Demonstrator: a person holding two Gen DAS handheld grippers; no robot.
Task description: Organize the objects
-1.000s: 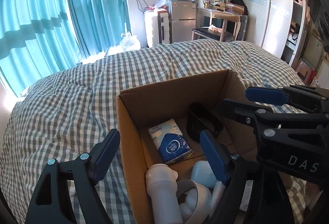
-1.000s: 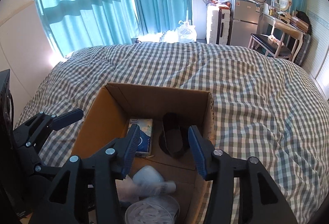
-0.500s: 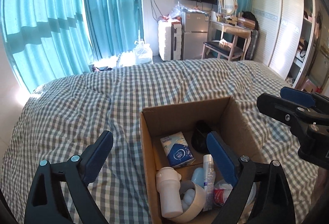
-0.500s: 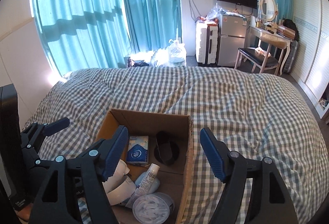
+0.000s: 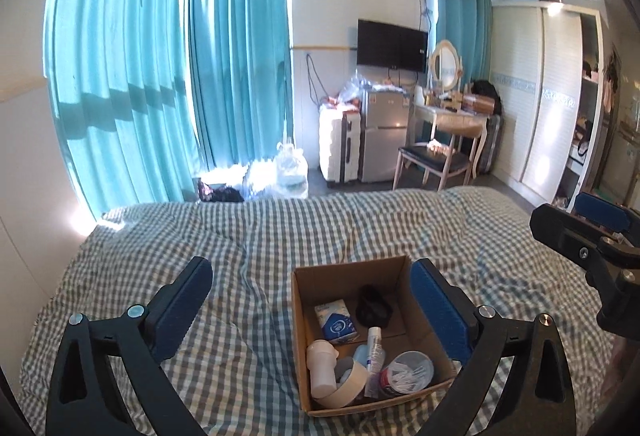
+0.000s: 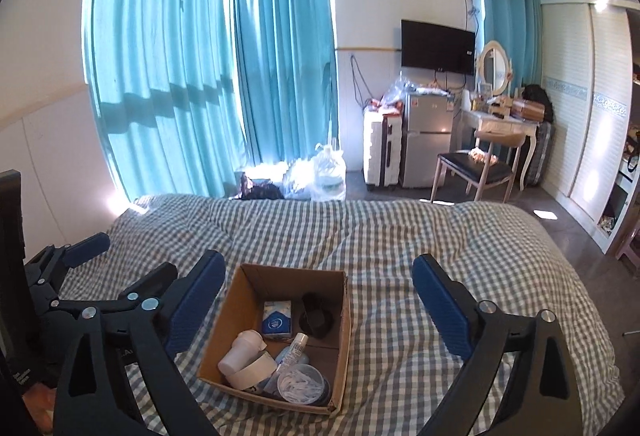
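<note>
The left gripper (image 5: 310,300) is held above the checked bed cover (image 5: 248,236), pointing forward and a little down. Its two blue pads (image 5: 182,306) stand wide apart and hold nothing. Between them, near the right pad, the open cardboard box (image 5: 299,324) sits on the cover.

In the box there is a blue tissue pack (image 5: 335,324) and a black curved object (image 5: 373,308) at the far side. Nearer lie a white bottle (image 5: 322,368), a roll of tape (image 5: 348,384), a small tube (image 5: 374,356) and a round clear container (image 5: 408,370).

The right gripper (image 6: 320,310) is held to the right of the left gripper, also above the box (image 6: 240,300). Its jaws are spread wide and empty.
</note>
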